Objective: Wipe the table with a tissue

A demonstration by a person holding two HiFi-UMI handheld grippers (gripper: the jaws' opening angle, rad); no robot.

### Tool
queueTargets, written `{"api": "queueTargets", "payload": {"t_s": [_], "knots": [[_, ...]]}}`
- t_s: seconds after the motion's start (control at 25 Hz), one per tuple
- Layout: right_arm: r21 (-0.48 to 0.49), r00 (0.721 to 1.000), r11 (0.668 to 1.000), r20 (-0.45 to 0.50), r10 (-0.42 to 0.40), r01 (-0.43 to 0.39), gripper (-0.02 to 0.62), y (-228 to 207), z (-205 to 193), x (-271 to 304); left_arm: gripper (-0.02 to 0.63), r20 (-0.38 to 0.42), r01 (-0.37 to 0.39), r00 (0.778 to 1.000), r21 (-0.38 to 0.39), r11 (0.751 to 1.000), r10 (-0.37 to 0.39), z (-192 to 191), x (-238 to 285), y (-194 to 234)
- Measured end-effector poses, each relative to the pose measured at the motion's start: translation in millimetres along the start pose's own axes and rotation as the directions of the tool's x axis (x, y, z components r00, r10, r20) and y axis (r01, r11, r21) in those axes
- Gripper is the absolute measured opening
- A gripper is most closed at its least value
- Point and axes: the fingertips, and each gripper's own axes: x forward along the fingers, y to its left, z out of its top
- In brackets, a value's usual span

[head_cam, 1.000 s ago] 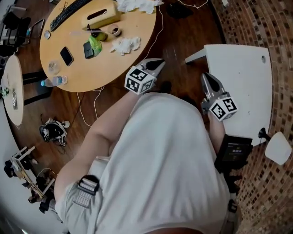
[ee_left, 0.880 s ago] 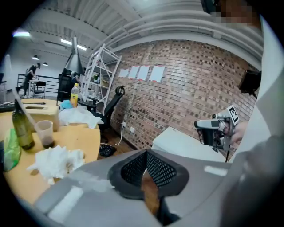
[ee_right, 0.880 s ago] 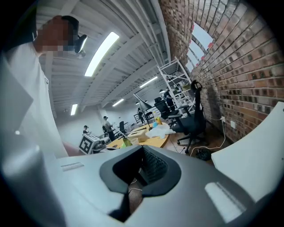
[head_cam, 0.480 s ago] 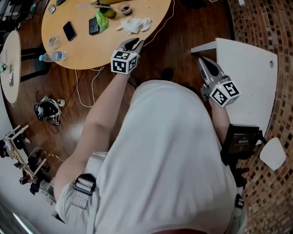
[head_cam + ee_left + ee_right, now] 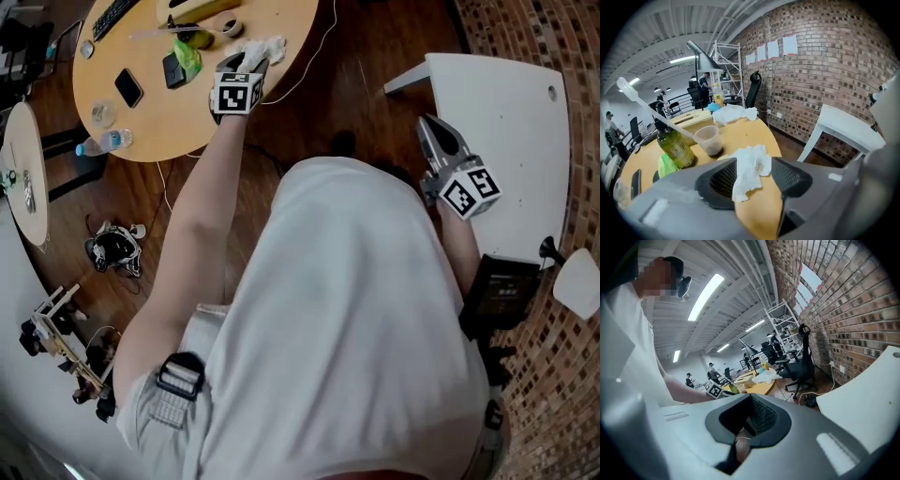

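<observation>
On the left tool (image 5: 754,180) the jaws have just been opening and are standing released around the crumpled tissue (image 5: 749,166), which is lying on the table (image 5: 745,133) near its edge. The right tool (image 5: 749,420) seems clenched, gripping nothing.

Grey two-jaw left gripper (image 5: 755,180), jaws just opened wide, crumpled white paper tissue (image 5: 751,164) between them, unclamped, lying on round light-wood table (image 5: 752,133), translucent plastic cup (image 5: 708,140) and olive-green glass bottle (image 5: 676,146) beyond, left.

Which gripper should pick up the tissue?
Left gripper: its fingers, just opened, straddle the tissue on the round table. The right gripper is shut, off by the white table.
</observation>
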Motion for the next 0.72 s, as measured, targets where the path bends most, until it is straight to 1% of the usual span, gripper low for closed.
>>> {"api": "queueTargets", "payload": {"t_s": [0.16,0.28,0.32,0.4,0.44,0.48,0.56,0.64,0.72], "knots": [[0.03,0.998,0.998,0.024,-0.06,0.059,0.008,-10.7,-6.4,-20.0,0.251,-0.072,-0.02,0.997,0.017,1.0,0.021,-7.8,17.4,8.9],[0.046,0.994,0.994,0.042,-0.096,0.094,0.008,-16.6,-8.1,-36.2,0.239,-0.14,-0.042,0.989,0.062,0.997,0.05,-12.5,22.3,11.7],[0.049,0.993,0.993,0.047,-0.106,0.103,0.008,-18.0,-7.5,-40.3,0.22,-0.17,-0.056,0.983,0.074,0.996,0.068,-15.6,23.1,13.8],[0.053,0.991,0.992,0.055,-0.119,0.116,0.008,-20.3,-5.7,-45.1,0.13,-0.206,-0.069,0.975,0.08,0.994,0.085,-21.7,29.1,16.3],[0.055,0.991,0.991,0.06,-0.123,0.12,0.008,-21.1,-4.8,-46.5,0.099,-0.209,-0.065,0.975,0.074,0.995,0.079,-23.7,33.8,15.5],[0.058,0.99,0.991,0.064,-0.128,0.125,0.008,-22.0,-4.1,-47.6,0.082,-0.206,-0.057,0.976,0.068,0.996,0.07,-23.5,36.4,13.4],[0.063,0.988,0.989,0.071,-0.138,0.134,0.008,-23.6,-3.7,-49.7,0.071,-0.193,-0.057,0.979,0.064,0.996,0.068,-18.7,34.6,12.4],[0.067,0.986,0.988,0.076,-0.146,0.141,0.008,-24.9,-3.5,-51.0,0.06,-0.163,-0.056,0.984,0.064,0.996,0.066,-12.1,30.2,13.5],[0.07,0.985,0.987,0.08,-0.151,0.145,0.008,-25.7,-3.6,-51.2,0.058,-0.131,-0.059,0.989,0.04,0.997,0.064,-12.4,25.9,16.4]]}}
